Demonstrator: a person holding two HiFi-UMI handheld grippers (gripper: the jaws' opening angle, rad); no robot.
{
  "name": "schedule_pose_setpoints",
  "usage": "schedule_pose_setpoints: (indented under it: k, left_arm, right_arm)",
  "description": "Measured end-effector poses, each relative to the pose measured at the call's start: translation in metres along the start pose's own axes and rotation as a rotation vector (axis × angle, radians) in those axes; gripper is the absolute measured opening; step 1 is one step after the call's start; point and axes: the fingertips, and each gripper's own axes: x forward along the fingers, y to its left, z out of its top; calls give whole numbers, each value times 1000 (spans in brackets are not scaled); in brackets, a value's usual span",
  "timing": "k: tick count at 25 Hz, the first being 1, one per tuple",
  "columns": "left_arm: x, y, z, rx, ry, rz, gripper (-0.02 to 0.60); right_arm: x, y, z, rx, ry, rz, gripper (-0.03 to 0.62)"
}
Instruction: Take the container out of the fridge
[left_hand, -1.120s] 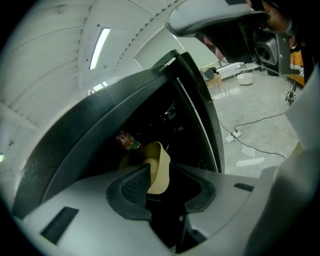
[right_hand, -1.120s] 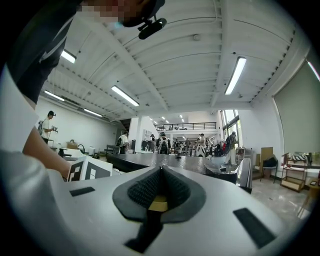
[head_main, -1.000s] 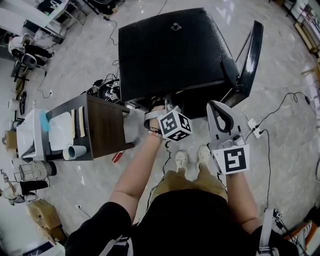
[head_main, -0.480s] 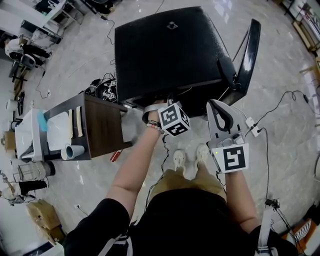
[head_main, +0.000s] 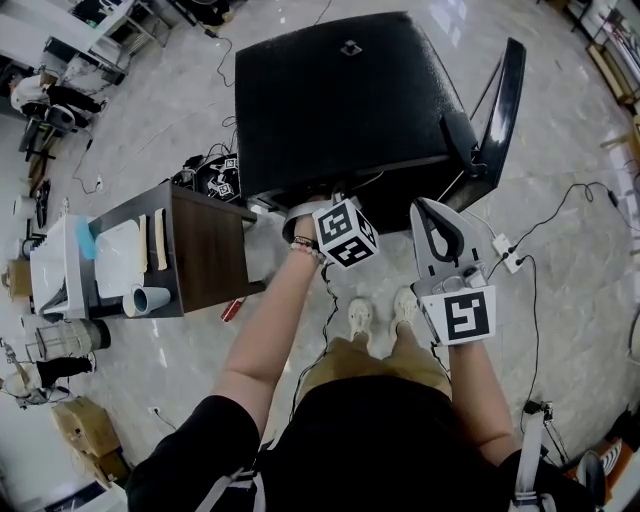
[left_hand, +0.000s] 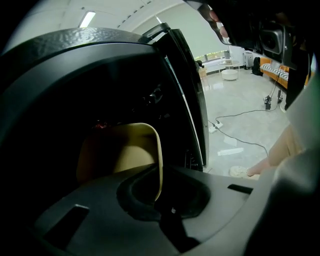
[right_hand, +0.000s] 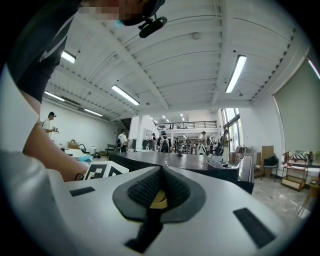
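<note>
The black fridge (head_main: 340, 100) stands on the floor in front of me, with its door (head_main: 500, 110) swung open at the right. My left gripper (left_hand: 159, 175) reaches into the dark inside; in the head view only its marker cube (head_main: 345, 232) shows below the fridge's front edge. In the left gripper view a yellow container (left_hand: 125, 150) sits inside the fridge, and the jaws are shut on its thin right wall. My right gripper (head_main: 428, 210) hangs outside the fridge by the open door, shut with nothing in it.
A brown side table (head_main: 205, 250) stands left of the fridge and carries a white board and a lying cup (head_main: 150, 300). A power strip (head_main: 505, 252) and cables lie on the floor at the right. My shoes (head_main: 362, 320) are just below the grippers.
My left gripper has moved slightly further in toward the fridge. The right gripper has hardly moved.
</note>
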Motion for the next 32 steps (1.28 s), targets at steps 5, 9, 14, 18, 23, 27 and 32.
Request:
schedule_pose_setpoints:
  k: [5,9,14,18,23,27,32]
  left_arm:
    - [-4,1,-4,-18,-14,-15,26]
    - [-10,-4,-6,-45,-28,-33,25]
    - [-22,-14,-11,-83,-47,-55,25]
    - [-37,-29,-11,-89,-64,-70,25]
    - [-58,-49,-18,-101,-87,-98,25]
    - [-82,-66,-24,-106,-105,-122,25]
    - [-120,-89,-35,-128,-162,-152,25]
  right_arm:
    - [2,2,2,5,-5,-4,38]
    - [-2,6,-5,-35,41,15,38]
    - [-1,14,3,-40,26,21,38]
    - [-3,19,8,-40,19,21,38]
    - [-2,34,14,-44,12,21,38]
    - [-4,45,22,-55,5,16,38]
    - [-6,59,29,-78,0,10,38]
